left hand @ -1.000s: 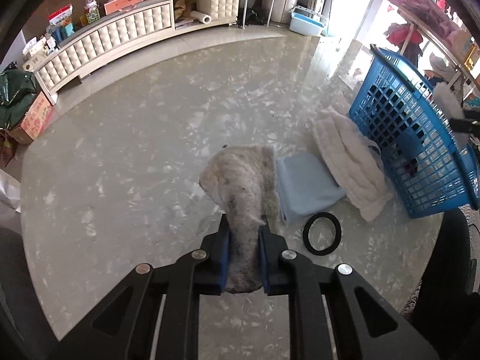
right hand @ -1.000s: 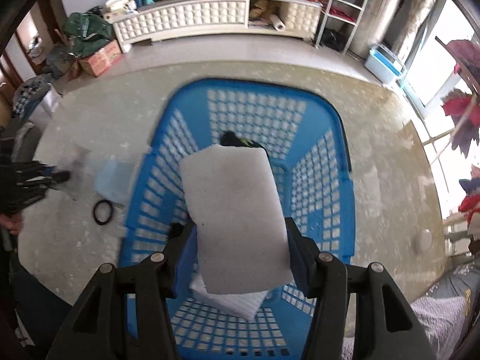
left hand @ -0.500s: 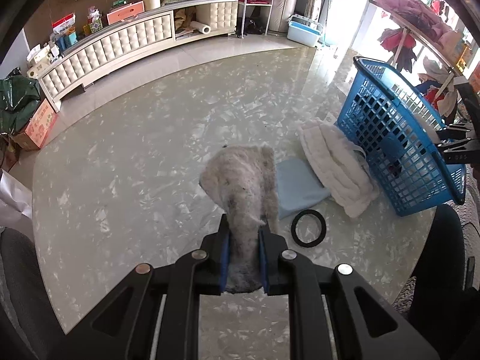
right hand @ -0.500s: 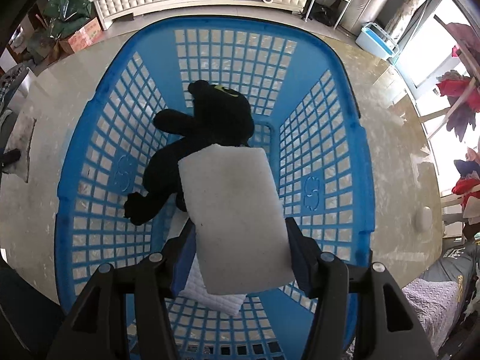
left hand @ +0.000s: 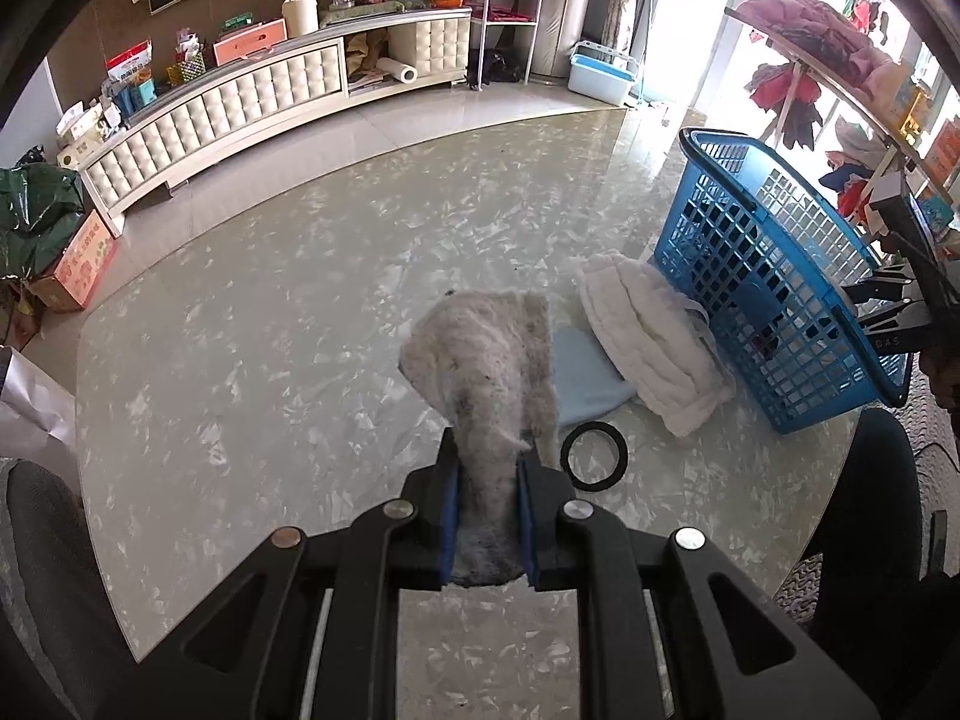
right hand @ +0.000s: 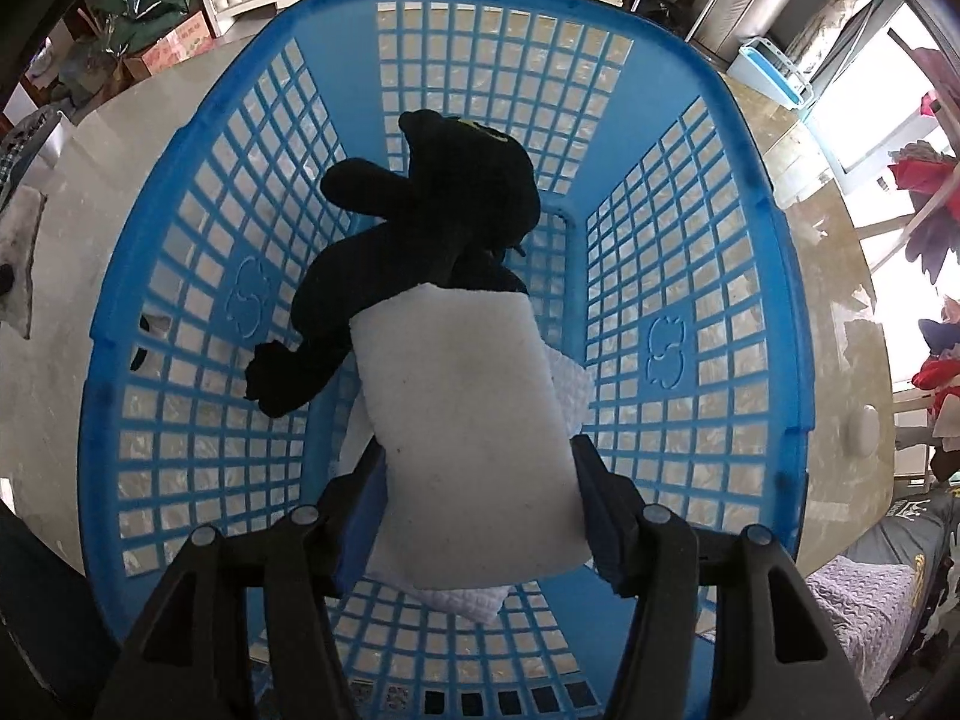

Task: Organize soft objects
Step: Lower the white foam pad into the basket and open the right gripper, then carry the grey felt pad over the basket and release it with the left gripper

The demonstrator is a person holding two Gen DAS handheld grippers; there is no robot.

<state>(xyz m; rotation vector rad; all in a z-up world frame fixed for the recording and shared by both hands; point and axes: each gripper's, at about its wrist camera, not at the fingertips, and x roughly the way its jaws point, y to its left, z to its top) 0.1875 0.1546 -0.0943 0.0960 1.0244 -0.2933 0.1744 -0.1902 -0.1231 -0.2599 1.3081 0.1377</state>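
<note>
On the pale marbled table (left hand: pixel 252 324) our left gripper (left hand: pixel 487 516) pinches a grey fluffy cloth (left hand: pixel 486 354), lifted for carrying. Our right gripper (right hand: pixel 477 516) clamps a white foam pad (right hand: pixel 468 420) above the blue basket (right hand: pixel 756 324), ready to drop beside the black plush toy (right hand: pixel 420 240) ahead.

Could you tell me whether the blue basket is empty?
No: a black plush toy lies inside the blue basket.
</note>
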